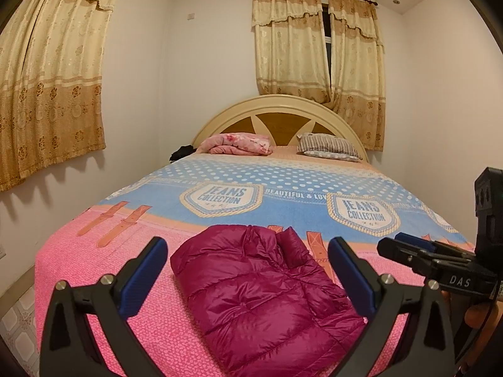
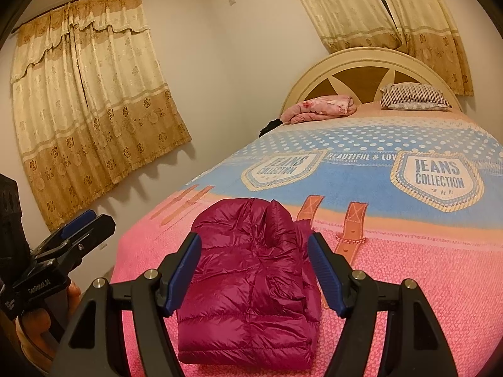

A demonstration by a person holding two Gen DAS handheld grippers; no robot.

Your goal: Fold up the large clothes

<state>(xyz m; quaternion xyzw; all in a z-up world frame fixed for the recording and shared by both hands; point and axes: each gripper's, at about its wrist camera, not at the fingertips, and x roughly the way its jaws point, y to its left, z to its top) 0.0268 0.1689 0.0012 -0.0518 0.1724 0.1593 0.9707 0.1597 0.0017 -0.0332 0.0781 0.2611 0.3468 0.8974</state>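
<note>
A magenta puffer jacket (image 1: 261,298) lies folded into a compact rectangle on the pink foot end of the bed; it also shows in the right wrist view (image 2: 251,282). My left gripper (image 1: 248,248) is open and empty, held above and in front of the jacket. My right gripper (image 2: 254,242) is open and empty, also above the jacket. The right gripper shows from the side at the right edge of the left wrist view (image 1: 408,248). The left gripper shows at the left edge of the right wrist view (image 2: 91,220).
The bed has a pink and blue cover (image 1: 283,194) with "Jeans Collection" badges. A folded pink blanket (image 1: 239,144) and a striped pillow (image 1: 327,147) lie by the headboard (image 1: 276,106). Curtains (image 1: 47,94) hang on the walls. Tiled floor (image 1: 15,323) lies left of the bed.
</note>
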